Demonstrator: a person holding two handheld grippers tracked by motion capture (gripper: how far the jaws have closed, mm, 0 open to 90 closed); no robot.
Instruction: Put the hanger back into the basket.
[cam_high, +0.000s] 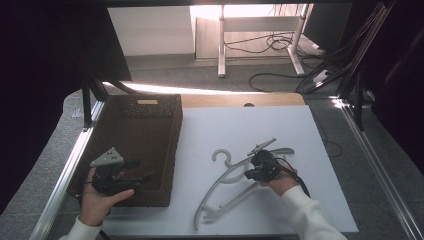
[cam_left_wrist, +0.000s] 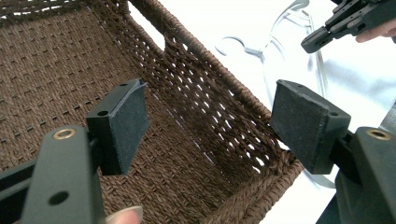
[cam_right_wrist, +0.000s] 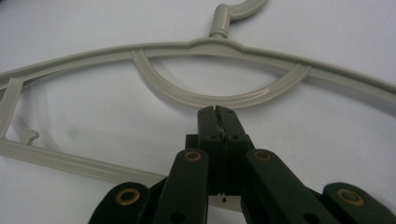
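the right gripper (cam_right_wrist: 217, 110) has its fingers pressed together, empty, tips at the curved inner bar of the grey hanger (cam_right_wrist: 219, 95) lying flat on the white worktop (cam_high: 225, 127). the left gripper (cam_left_wrist: 210, 123) fingers gape wide over the brown woven basket (cam_left_wrist: 56, 70).

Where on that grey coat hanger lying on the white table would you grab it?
Probably on the curved inner bar just under the hook. The hanger lies flat on the white table, so come from above, one jaw on each side of that thin bar. The right hand-held gripper sits shut beside it.
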